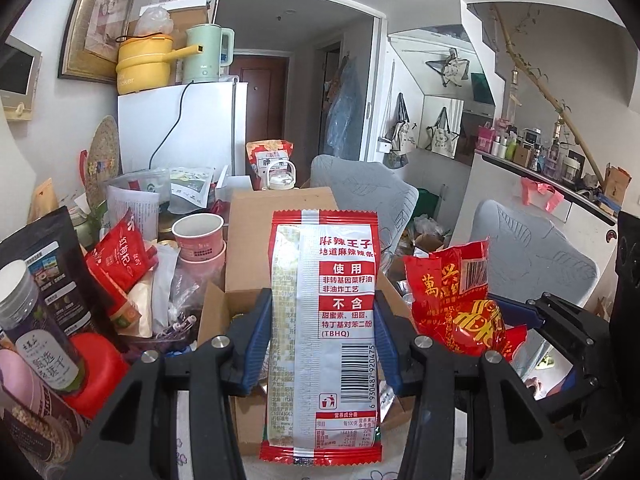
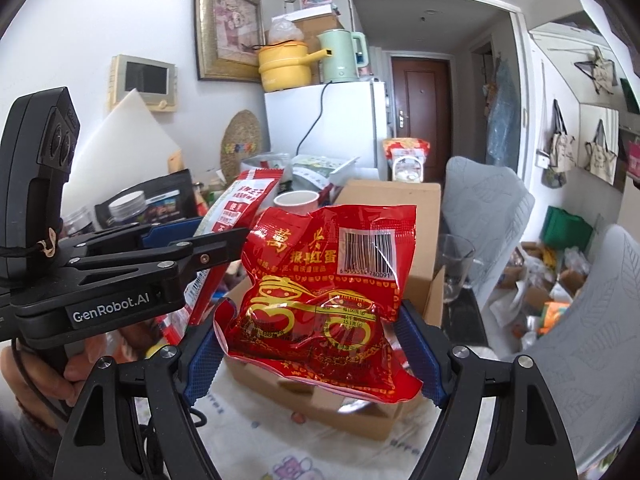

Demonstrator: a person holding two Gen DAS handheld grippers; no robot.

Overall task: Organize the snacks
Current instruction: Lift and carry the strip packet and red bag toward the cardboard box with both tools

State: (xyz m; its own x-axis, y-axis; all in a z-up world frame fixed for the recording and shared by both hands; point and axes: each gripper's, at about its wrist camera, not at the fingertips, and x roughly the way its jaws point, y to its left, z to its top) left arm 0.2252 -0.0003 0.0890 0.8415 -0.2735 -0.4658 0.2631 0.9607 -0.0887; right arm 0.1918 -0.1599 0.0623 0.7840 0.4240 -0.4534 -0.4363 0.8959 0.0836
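Above the table point(image 2: 256, 432), over an open cardboard box point(image 1: 280, 208), two snack packs hang in the air, each one held by a gripper.

The biggest pack is the long red-and-silver spicy strip packet point(image 1: 322, 332). The left gripper point(image 1: 322, 344) is squeezed tight on its two long sides, about halfway up. It stands upright. It looks light and thin, and a bit stiff like a flat sheet, so I think it will not flop much. The foil is smooth and may slip, so the middle of the sides is a good place to hold.

The red egg pack point(image 2: 320, 300) is shorter and puffier. The right gripper point(image 2: 316, 360) holds it with wide jaws pressing on its lower left and right edges. It is crinkly and soft, and the top bends over. The lumps inside could squash, I think, so a gentle hold low down seems best.

The box sits near the far edge of the table, which has a pale cloth with small prints. The left side of the table is crowded with jars, bags and a pink paper cup point(image 1: 199, 236). A clear glass point(image 2: 454, 268) stands by the right side of the box. Behind are a white fridge point(image 1: 180, 124), grey chairs and a brown door.
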